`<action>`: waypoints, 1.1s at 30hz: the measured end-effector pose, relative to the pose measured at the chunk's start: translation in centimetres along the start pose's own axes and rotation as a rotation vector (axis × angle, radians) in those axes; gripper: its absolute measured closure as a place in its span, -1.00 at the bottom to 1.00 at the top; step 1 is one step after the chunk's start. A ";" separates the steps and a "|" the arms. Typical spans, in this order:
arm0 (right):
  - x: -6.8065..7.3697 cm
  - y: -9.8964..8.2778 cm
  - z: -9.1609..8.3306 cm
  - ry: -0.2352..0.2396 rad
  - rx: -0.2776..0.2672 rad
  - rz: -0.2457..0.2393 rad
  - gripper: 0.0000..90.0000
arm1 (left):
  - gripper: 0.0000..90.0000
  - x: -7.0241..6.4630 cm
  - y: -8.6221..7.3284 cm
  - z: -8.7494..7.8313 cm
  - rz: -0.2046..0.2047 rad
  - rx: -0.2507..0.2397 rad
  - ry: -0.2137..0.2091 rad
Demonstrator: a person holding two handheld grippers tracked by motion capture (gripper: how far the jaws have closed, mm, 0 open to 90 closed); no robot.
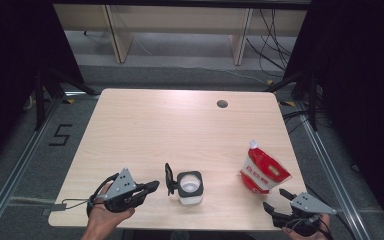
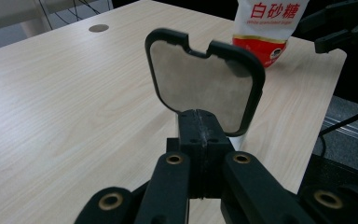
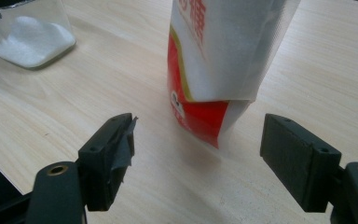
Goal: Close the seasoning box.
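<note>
Your left gripper sits at the near left of the table, pointing right, with its jaws pressed together on nothing. Just beyond its tips stands a clear jar holding a low heap of white granules. Its black-rimmed lid is flipped open and stands upright on edge at the jar's left side, so the lid's broad face meets your left gripper head-on and lies between the jaws and the jar's mouth.

The red and white sugar pouch is at the near right of the table, well apart from the jar. Its long axis leans up and away, the white spout end pointing to the far left and the red base toward you.

Your right gripper rests at the near right edge, jaws spread wide and empty, aimed at the pouch's base, which lies just ahead between them without touching.

A round cable hole marks the far side.
</note>
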State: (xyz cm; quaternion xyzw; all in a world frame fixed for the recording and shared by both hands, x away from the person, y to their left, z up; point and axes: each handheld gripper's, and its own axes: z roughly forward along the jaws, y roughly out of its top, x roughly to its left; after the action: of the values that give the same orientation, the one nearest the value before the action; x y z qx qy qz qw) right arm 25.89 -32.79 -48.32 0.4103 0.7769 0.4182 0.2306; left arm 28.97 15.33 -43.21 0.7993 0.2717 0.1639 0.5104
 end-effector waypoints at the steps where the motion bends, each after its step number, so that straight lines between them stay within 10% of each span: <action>1: 0.0 0.0 0.0 0.000 0.000 0.000 -0.41 | 0.98 0.0 0.0 0.0 0.000 0.000 0.000; 24: 0.1 0.0 0.0 0.004 0.000 0.002 -0.41 | 0.98 -1.1 4.2 0.7 0.138 0.006 0.012; 33: 0.1 0.0 -0.1 -0.003 -0.001 0.002 -0.41 | 0.98 -1.3 4.4 2.8 0.130 0.038 -0.024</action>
State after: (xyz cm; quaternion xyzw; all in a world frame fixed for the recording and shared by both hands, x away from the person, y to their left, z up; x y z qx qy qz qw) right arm 25.79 -32.75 -48.23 0.4114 0.7760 0.4183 0.2316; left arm 30.60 11.12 -40.42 0.8266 0.2160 0.1823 0.4866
